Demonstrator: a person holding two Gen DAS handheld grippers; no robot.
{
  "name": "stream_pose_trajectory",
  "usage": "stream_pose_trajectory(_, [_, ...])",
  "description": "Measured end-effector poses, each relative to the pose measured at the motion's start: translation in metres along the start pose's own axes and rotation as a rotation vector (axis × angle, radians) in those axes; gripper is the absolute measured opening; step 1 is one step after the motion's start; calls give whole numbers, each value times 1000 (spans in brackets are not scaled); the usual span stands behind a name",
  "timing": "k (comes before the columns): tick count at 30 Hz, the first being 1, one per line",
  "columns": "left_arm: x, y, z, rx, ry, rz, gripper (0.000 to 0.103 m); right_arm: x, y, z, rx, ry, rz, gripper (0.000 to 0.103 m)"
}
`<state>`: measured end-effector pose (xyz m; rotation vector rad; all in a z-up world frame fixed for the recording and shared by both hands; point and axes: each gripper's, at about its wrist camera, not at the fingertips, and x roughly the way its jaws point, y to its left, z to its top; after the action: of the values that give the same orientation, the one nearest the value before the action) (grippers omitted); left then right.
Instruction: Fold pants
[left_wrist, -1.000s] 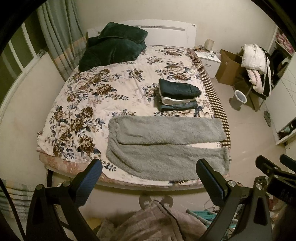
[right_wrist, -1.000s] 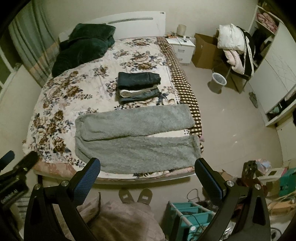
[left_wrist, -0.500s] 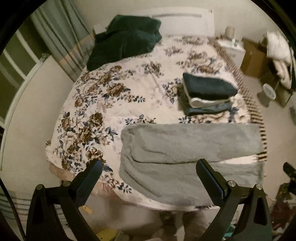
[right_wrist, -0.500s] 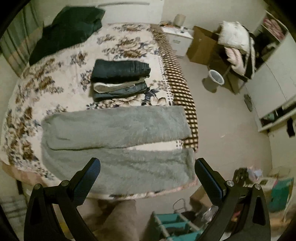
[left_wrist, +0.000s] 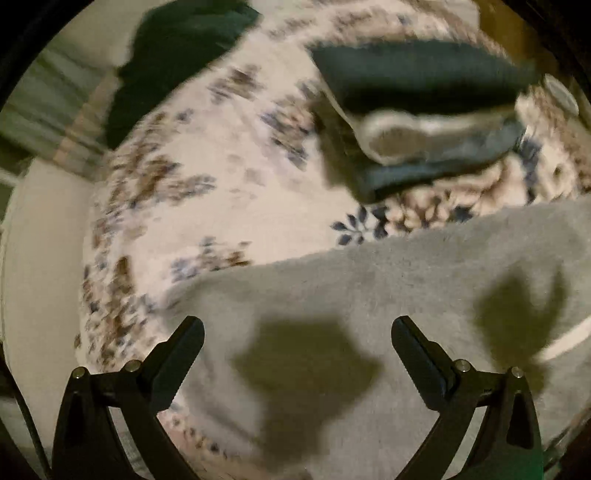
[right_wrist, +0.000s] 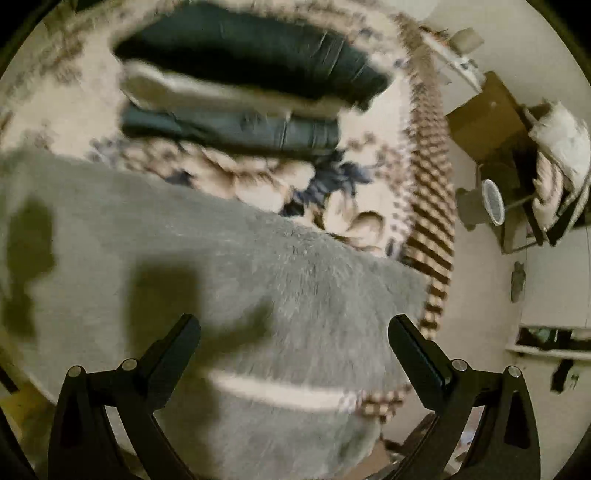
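Over the near edge of the bed (left_wrist: 229, 192), the left wrist view has the left hand-held gripper (left_wrist: 297, 332) hanging with its jaws spread wide and nothing between them, just fuzzy fabric underneath. That fabric is the grey fleece pants (left_wrist: 388, 291), laid flat on the floral bedspread along the bed's near edge, and this view looks down at their left end. Two dark gripper-shaped shadows fall on the fleece, one right between the jaws and one further toward the right. Past the pants, toward the right side of the bed, there's a stack of folded clothes (left_wrist: 424, 110), dark on top, a pale layer in the middle, bluish-grey at the bottom, sitting apart from the pants with bedspread showing between. A dark green blanket or pillow heap (left_wrist: 177, 48) is up at the far left corner. Everything is pretty motion-blurred here. Right wrist view next: the right hand-held gripper (right_wrist: 294, 330) is also spread wide and empty, over the right end of the grey fleece pants (right_wrist: 229, 266), where the two legs lie side by side with a thin pale strip of bedspread between them. The leg ends reach close to the checkered right edge of the bed (right_wrist: 430, 206). The stack of folded clothes (right_wrist: 243, 96) sits just beyond. Off the bed on the floor there's a small bin (right_wrist: 493, 201) and a cardboard box (right_wrist: 484, 122), both blurry.
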<state>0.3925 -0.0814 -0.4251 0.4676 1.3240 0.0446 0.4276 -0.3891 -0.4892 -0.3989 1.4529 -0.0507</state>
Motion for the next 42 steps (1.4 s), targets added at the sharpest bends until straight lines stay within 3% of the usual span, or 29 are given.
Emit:
stream_pose_trajectory(3, [65, -23, 15, 122, 43, -3, 102, 90, 7, 25, -71, 90, -20, 97])
stream_pose_trajectory(7, [137, -37, 34, 261, 118, -61, 96, 164, 18, 41, -196, 170, -23, 95])
stream_pose_trajectory(11, [166, -32, 44, 280, 131, -224, 96, 196, 29, 56, -319, 190, 13, 95])
stream_pose_trajectory(14, [168, -25, 46, 280, 125, -289, 96, 207, 30, 59, -332, 190, 40, 93])
stream_pose_trajectory(15, [167, -22, 46, 283, 120, -306, 95, 207, 28, 59, -322, 173, 55, 89])
stream_pose_trajectory(17, [164, -15, 46, 280, 114, -346, 87, 205, 21, 55, -273, 147, 124, 63])
stream_pose_trajectory(18, [163, -12, 46, 280, 104, -364, 77, 204, 19, 52, -252, 137, 148, 56])
stream_pose_trajectory(20, [152, -8, 43, 302, 87, -389, 55, 200, 16, 44, -205, 101, 185, 26])
stream_pose_trajectory(22, [140, -6, 43, 318, 76, -389, 30, 197, 15, 37, -185, 75, 187, 14])
stream_pose_trajectory(24, [128, 0, 46, 319, 71, -386, 14, 194, 12, 32, -168, 54, 175, 13])
stream_pose_trajectory(25, [122, 5, 49, 310, 67, -387, 11, 192, 7, 29, -145, 39, 168, 11])
stream_pose_trajectory(30, [79, 34, 40, 257, 0, -361, 9, 175, -5, 8, -39, -44, 121, 10])
stream_pose_trajectory(35, [22, 67, 24, 105, -94, -353, 7, 127, -25, -25, 44, -142, 116, 9])
stream_pose_trajectory(37, [8, 64, 6, 47, -133, -360, 7, 101, -36, -49, 98, -183, 134, 8])
stream_pose_trajectory(38, [-3, 57, -11, 10, -155, -378, 7, 79, -36, -38, 118, -194, 136, 8])
stream_pose_trajectory(40, [-18, 51, -30, -40, -170, -386, 7, 51, -30, -68, 178, -216, 157, 8])
stream_pose_trajectory(42, [-33, 46, -78, -116, -167, -420, 7, 34, -29, -104, 238, -213, 181, 8])
